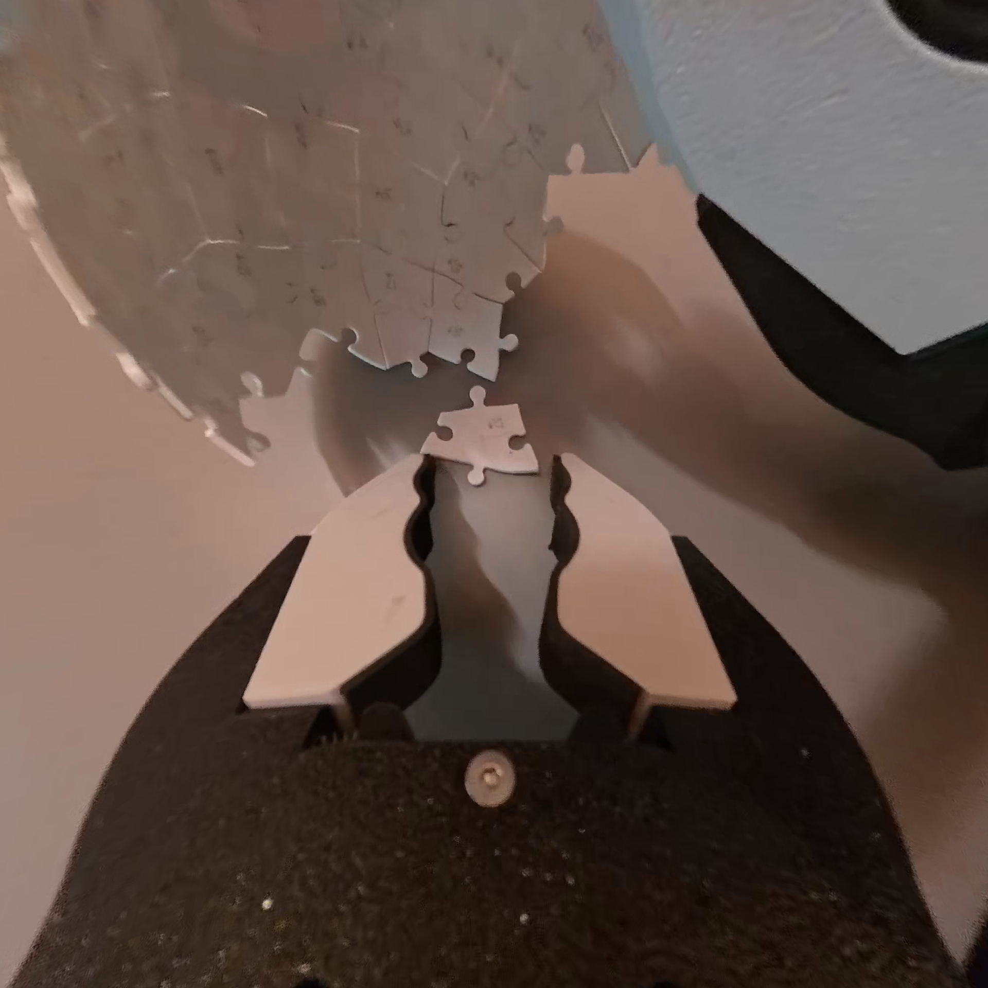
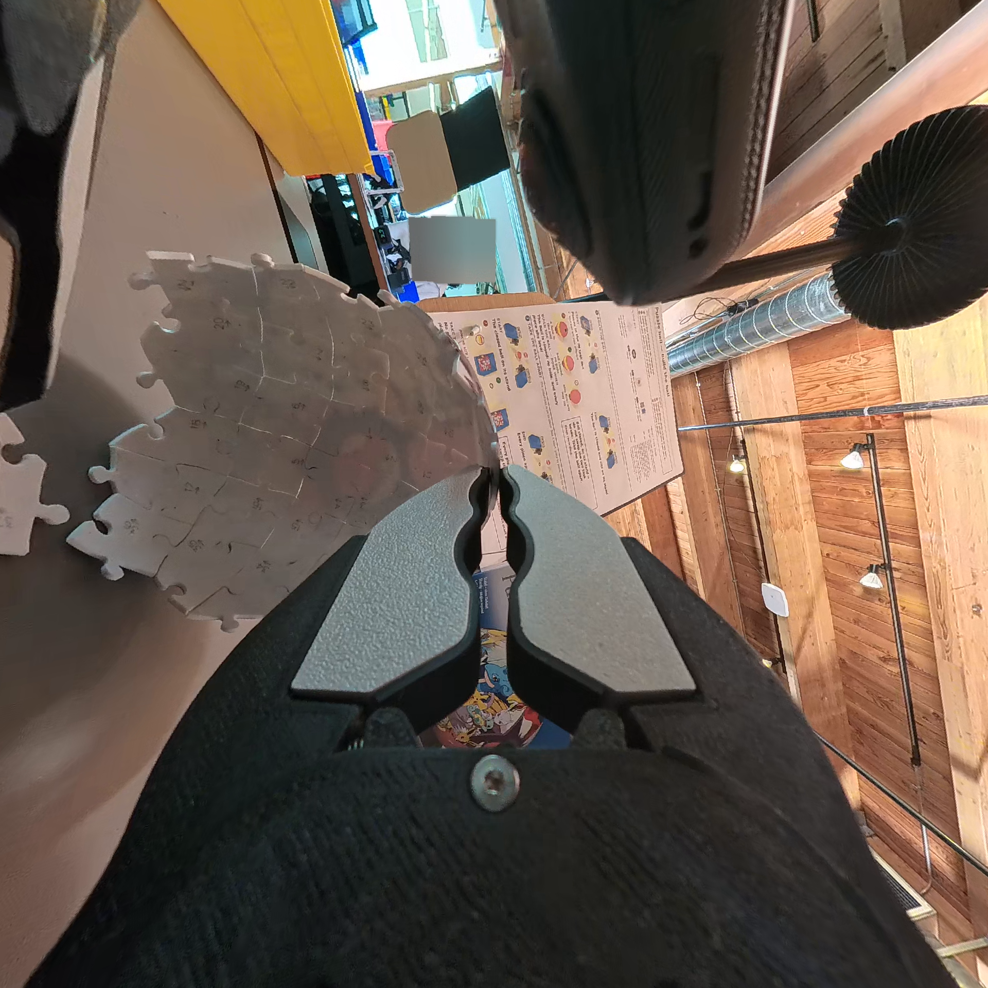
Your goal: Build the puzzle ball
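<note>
The partly built puzzle ball (image 1: 267, 187) is a curved grey shell of joined pieces with a jagged open edge, seen from its plain inner side. My right gripper (image 2: 496, 473) is shut on the shell's rim (image 2: 278, 427) and holds it tilted over the beige table (image 1: 107, 534). This gripper also shows at the upper right of the left wrist view (image 1: 802, 160). A loose grey puzzle piece (image 1: 484, 435) lies just below the shell's edge. My left gripper (image 1: 489, 462) is open, and the piece sits at its tips, touching the left fingertip. The piece (image 2: 18, 497) also shows at the left edge of the right wrist view.
A printed instruction sheet (image 2: 561, 401) stands behind the shell. A colourful puzzle box (image 2: 497, 668) shows between my right fingers. A yellow bin (image 2: 278, 69) sits at the table's far side. A large dark object (image 2: 641, 133) hangs close above the right gripper. My hands' fingertips stand some 15 cm from each other.
</note>
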The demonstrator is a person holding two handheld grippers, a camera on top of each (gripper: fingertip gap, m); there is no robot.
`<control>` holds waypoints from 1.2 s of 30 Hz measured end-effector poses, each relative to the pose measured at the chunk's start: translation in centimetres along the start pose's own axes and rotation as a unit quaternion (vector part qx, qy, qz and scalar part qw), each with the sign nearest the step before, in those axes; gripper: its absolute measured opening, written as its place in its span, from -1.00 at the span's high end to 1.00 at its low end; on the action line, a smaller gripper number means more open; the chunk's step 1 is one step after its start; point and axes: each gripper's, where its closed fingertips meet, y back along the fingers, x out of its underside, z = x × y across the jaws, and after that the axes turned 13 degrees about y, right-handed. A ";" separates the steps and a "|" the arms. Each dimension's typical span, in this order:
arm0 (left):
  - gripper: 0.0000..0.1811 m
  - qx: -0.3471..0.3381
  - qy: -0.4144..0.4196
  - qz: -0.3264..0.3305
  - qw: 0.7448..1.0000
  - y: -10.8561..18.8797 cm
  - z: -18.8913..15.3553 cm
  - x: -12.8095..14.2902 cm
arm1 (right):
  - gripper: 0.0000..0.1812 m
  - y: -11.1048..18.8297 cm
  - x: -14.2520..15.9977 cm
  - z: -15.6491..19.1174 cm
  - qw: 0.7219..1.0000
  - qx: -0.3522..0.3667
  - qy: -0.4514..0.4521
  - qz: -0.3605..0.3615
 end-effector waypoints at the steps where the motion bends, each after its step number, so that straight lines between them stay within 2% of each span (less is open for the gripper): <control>1: 0.56 -0.001 0.002 -0.003 1.000 -0.1 0.0 -0.1 | 0.96 0.0 0.0 0.0 1.000 0.000 0.000 0.000; 5: 0.63 -0.007 0.009 -0.008 1.000 -0.3 0.2 -0.4 | 0.96 0.0 0.1 0.0 1.000 -0.001 0.000 0.001; 7: 0.75 -0.008 0.012 -0.012 1.000 -0.4 0.3 -0.5 | 0.96 0.0 0.1 0.0 1.000 0.000 0.000 0.001; 20: 0.77 -0.012 0.012 -0.030 0.999 -0.2 0.6 -0.7 | 0.96 0.0 0.1 0.0 1.000 -0.001 -0.001 0.001; 25: 0.77 -0.017 0.022 -0.058 0.998 0.1 0.8 -1.6 | 0.96 0.0 0.1 0.0 1.000 -0.001 -0.001 0.001; 36: 0.77 -0.027 0.030 -0.033 0.999 -1.2 0.9 -1.9 | 0.96 0.0 0.0 0.0 1.000 0.001 0.000 0.000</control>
